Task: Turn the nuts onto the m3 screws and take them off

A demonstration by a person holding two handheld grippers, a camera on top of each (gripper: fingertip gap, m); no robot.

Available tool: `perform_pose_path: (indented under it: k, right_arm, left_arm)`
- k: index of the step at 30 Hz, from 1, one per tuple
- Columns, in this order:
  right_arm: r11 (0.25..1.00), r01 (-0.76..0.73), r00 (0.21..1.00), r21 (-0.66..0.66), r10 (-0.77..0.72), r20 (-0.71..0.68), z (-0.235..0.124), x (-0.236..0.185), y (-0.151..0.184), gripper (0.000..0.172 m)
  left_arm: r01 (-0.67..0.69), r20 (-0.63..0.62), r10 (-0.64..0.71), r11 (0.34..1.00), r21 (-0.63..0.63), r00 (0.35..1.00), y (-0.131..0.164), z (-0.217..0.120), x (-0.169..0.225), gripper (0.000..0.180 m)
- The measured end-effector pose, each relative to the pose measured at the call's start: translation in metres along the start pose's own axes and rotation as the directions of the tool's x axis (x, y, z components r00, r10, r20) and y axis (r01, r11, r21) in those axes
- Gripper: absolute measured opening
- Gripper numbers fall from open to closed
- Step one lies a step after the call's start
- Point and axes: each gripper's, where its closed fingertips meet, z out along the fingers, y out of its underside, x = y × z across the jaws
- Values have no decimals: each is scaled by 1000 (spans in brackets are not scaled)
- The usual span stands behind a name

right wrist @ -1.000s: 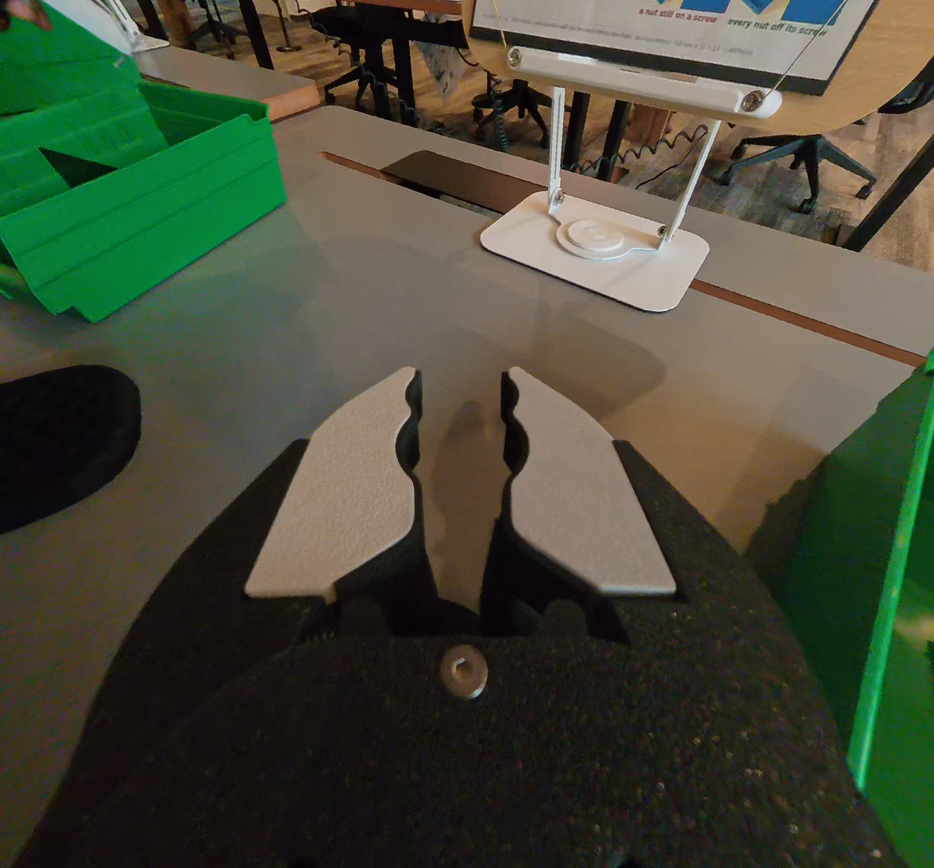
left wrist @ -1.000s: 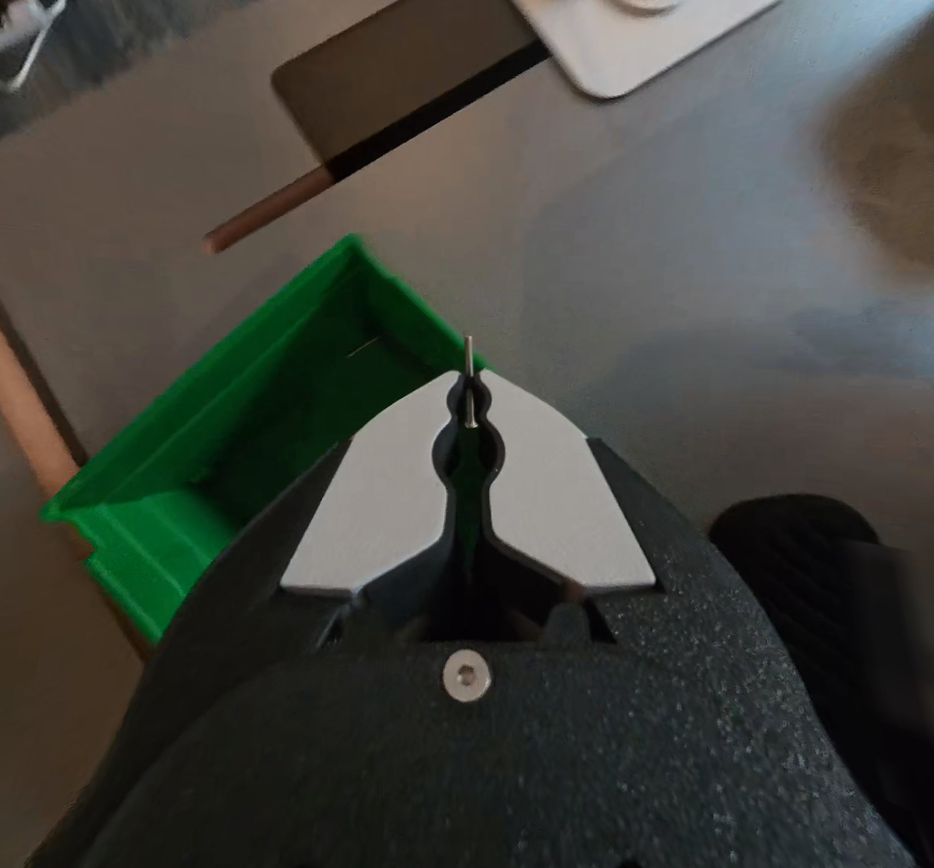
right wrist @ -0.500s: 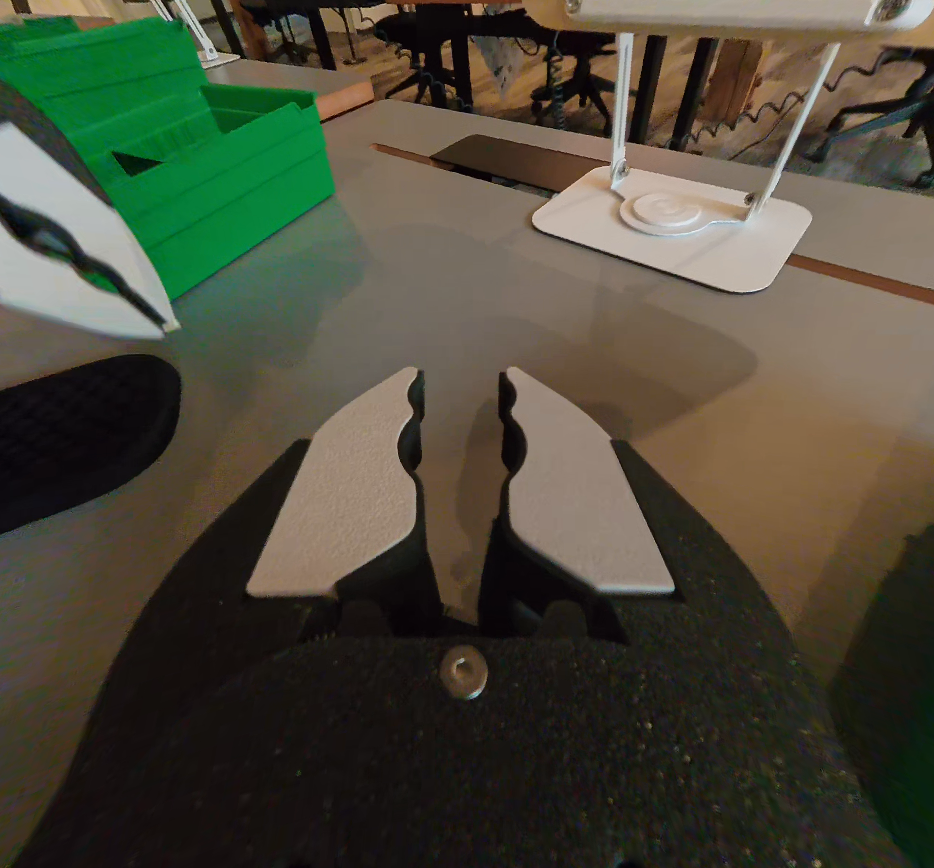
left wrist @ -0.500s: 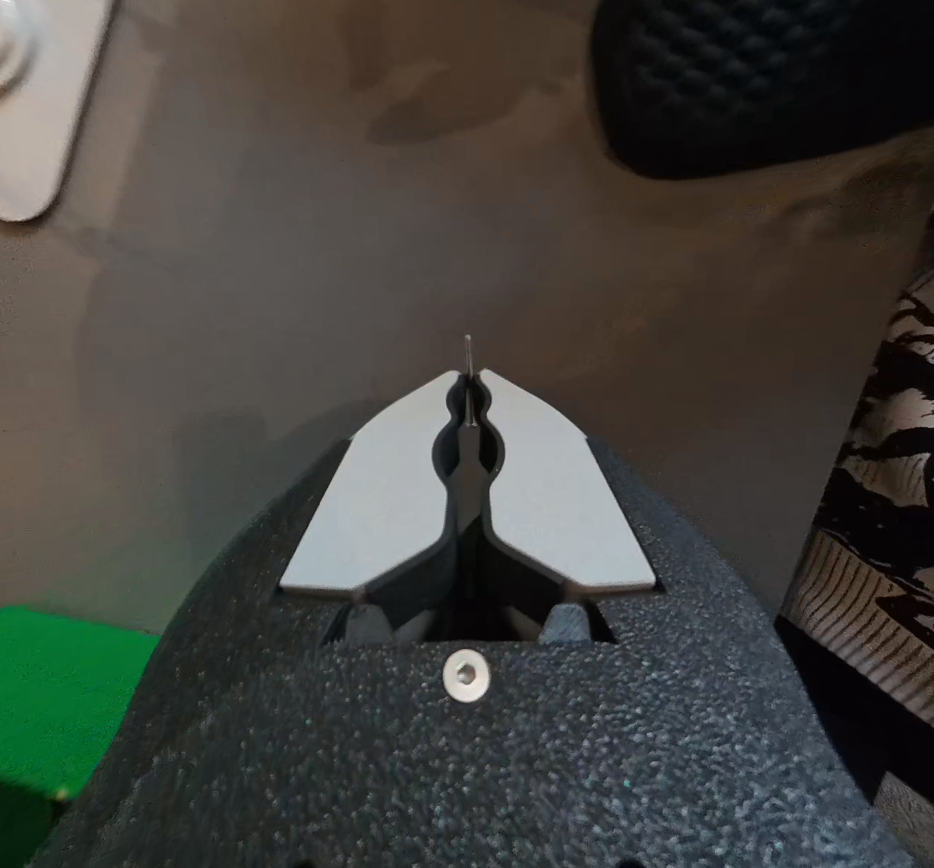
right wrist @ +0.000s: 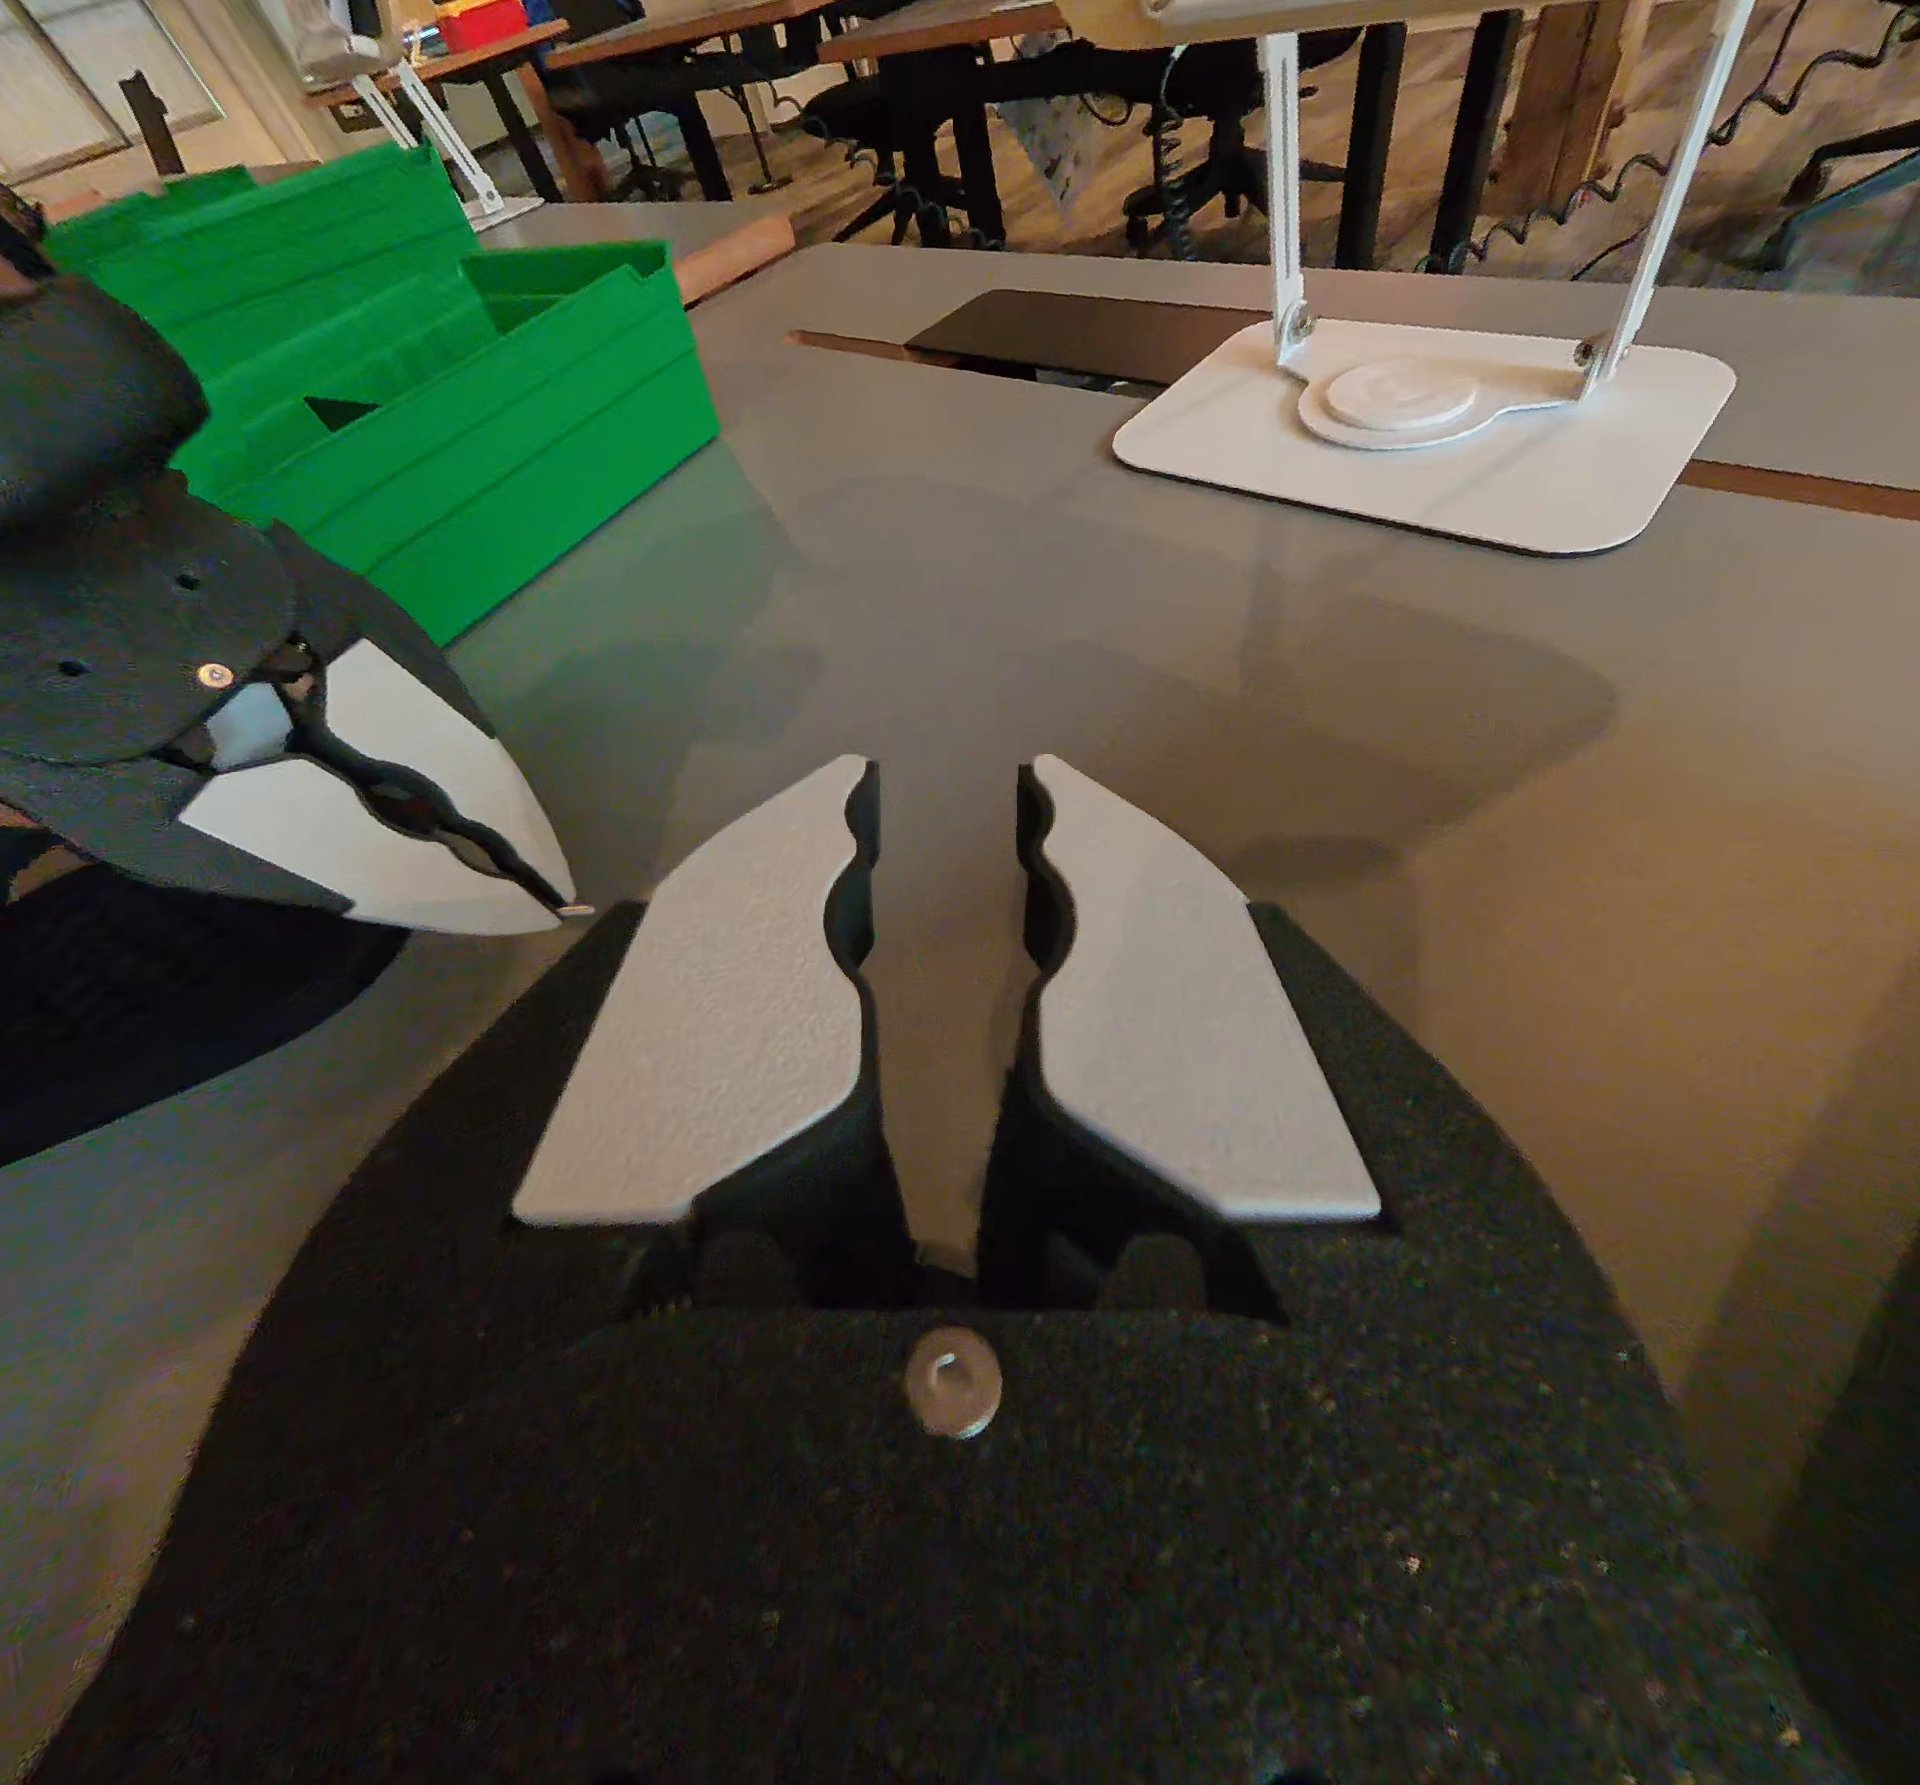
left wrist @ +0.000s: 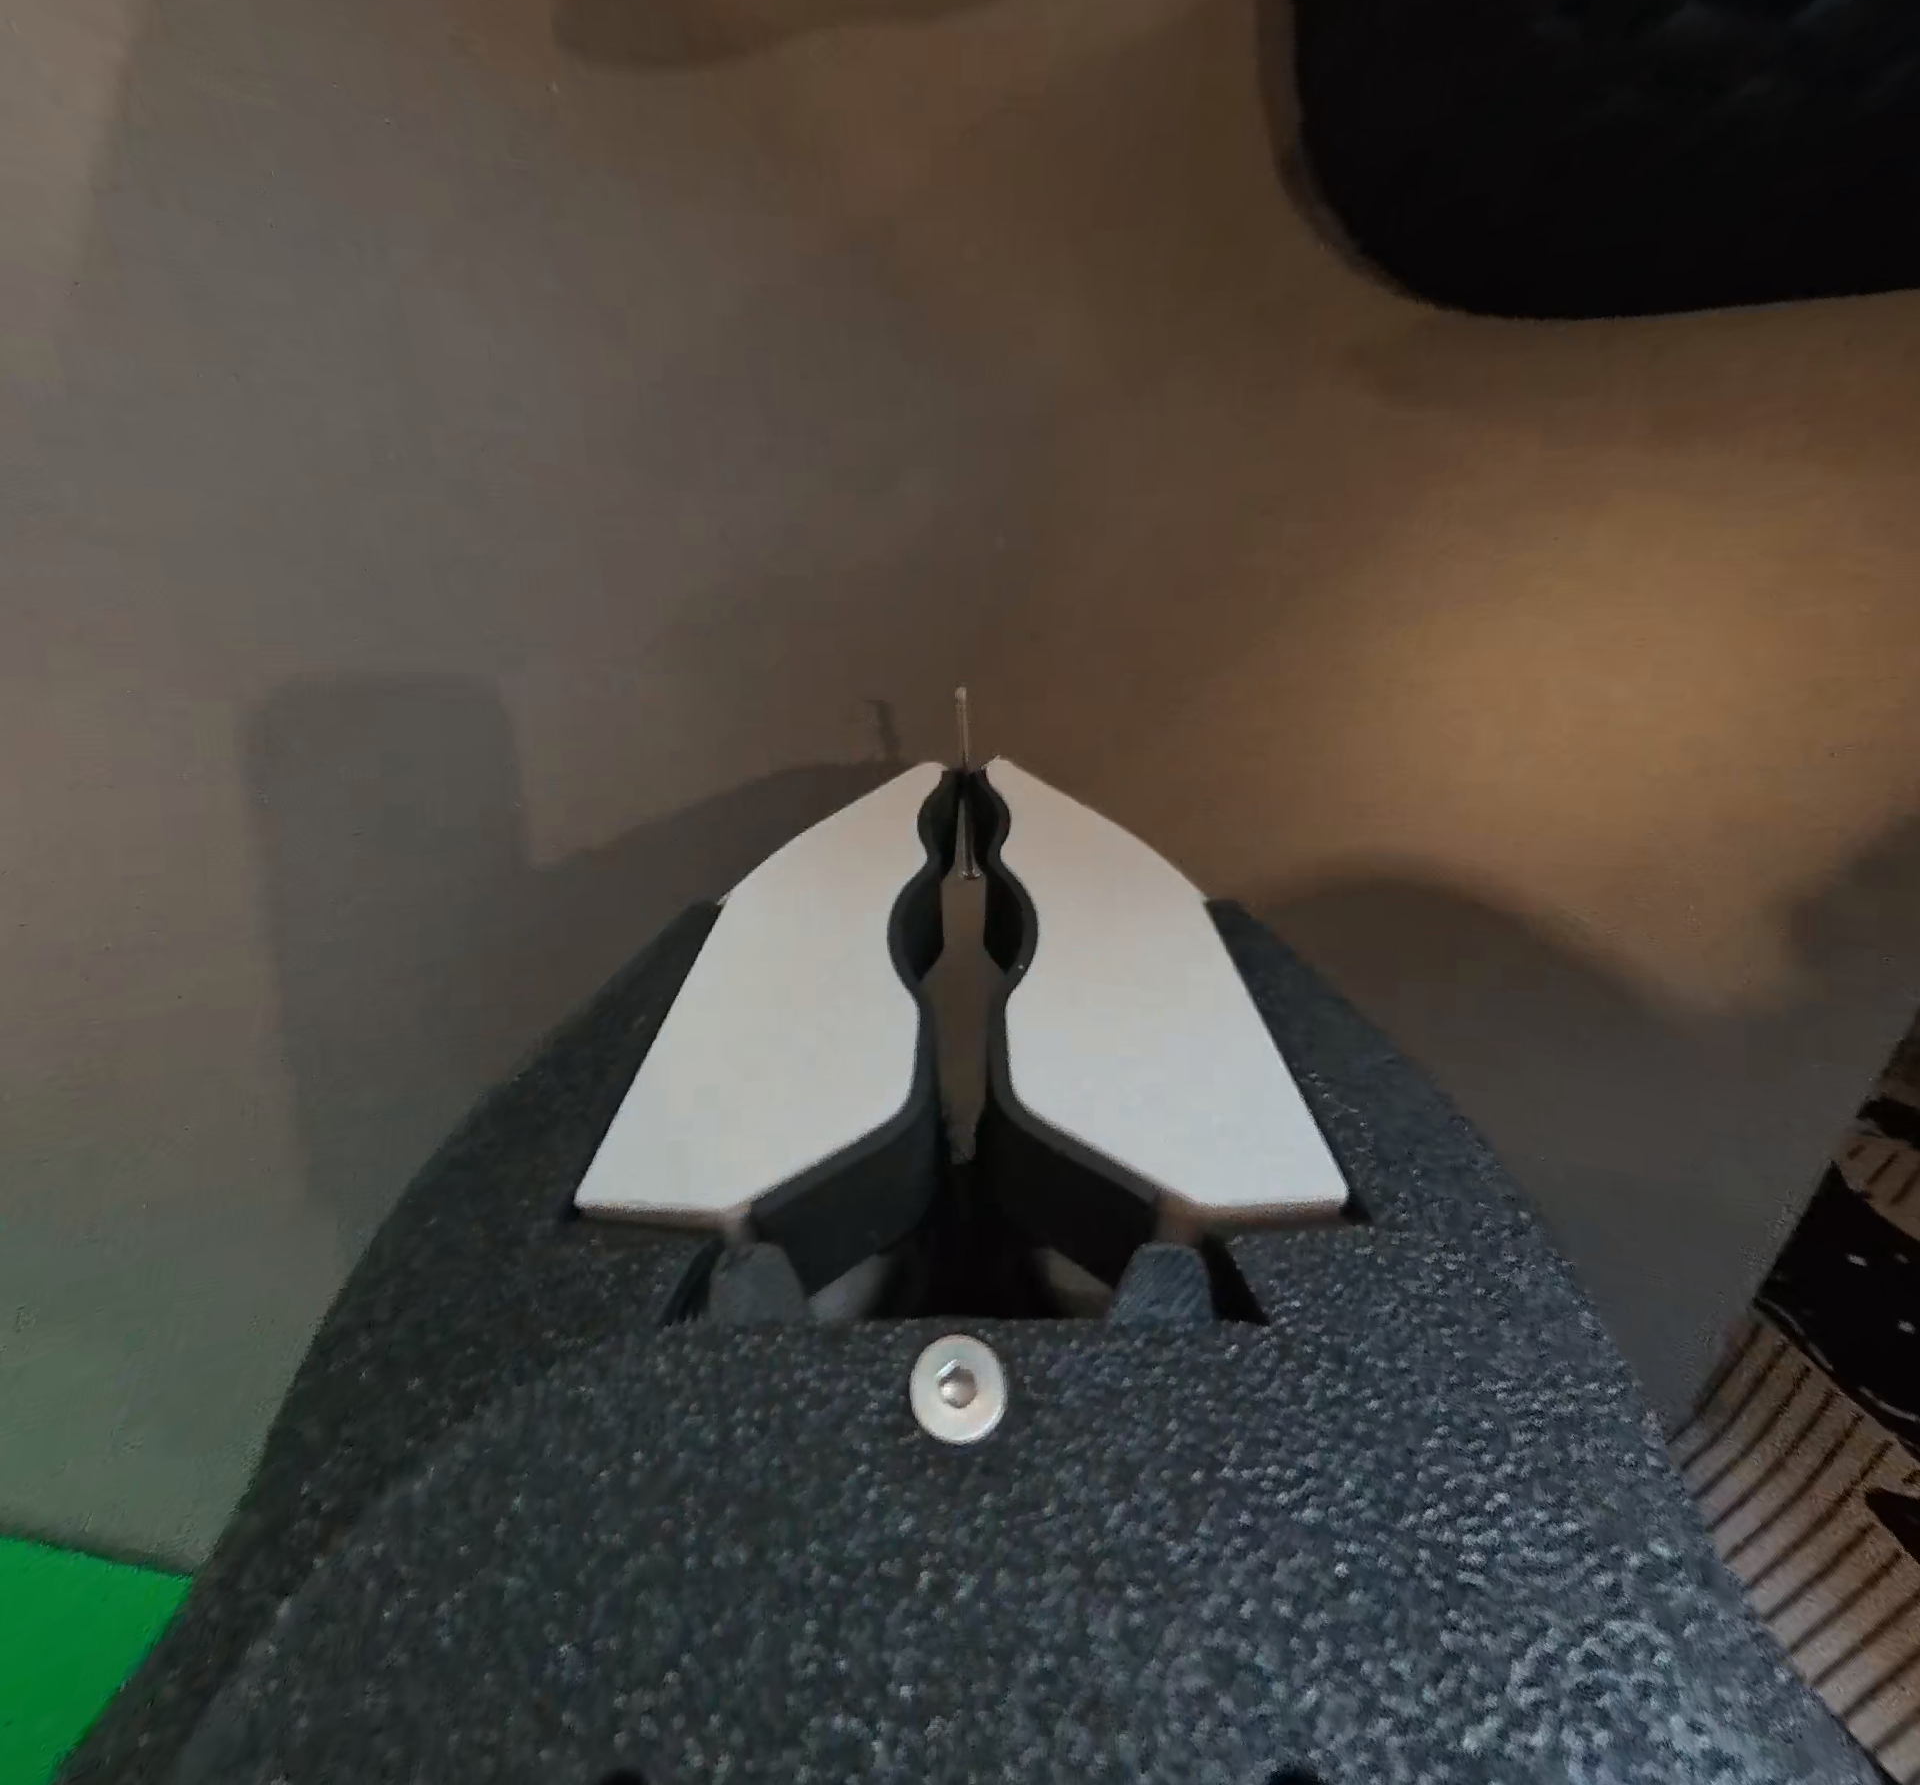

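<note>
in the left wrist view, the left gripper (left wrist: 964, 771) is seen at the centre of the frame, its two white fingers (left wrist: 831, 956) brought together at the tips and clamped on a thin silver m3 screw (left wrist: 964, 733). the screw's shaft is seen sticking out past the fingertips, toward the upper part of the frame, with its lower end sitting in the dark gap between the fingers. the grey table (left wrist: 520, 333) is seen behind it. a black textured pad (left wrist: 1621, 73) is found in the upper right corner, and a patch of green (left wrist: 73, 1652) in the lower left corner.

in the right wrist view, the right gripper (right wrist: 948, 779) is seen at the centre with its fingers (right wrist: 727, 1008) held apart, and only bare table surface (right wrist: 1039, 644) is seen between them. the left gripper (right wrist: 566, 907) is seen at the left edge of the frame, closed, with the tip of the screw (right wrist: 578, 910) just showing at its point, near the right gripper's left finger. green bins (right wrist: 468, 405) are placed at the upper left, and a white stand base (right wrist: 1455, 468) at the upper right.
</note>
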Motion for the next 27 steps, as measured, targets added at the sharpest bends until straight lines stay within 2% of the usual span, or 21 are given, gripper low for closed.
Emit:
perform_pose_path:
  k: [20, 27]
  right_arm:
    - [1000, 8, 1000, -27, -8, -6, 2, 1, 6, 24]
    - [1000, 12, 1000, -27, -12, -15, 1, 2, 5, 24]
  left_arm:
    - [56, -42, -56, 998, 9, 998, 9, 13, 3, 3]
    - [77, -27, -76, 996, 37, 997, 10, 4, 0, 20]
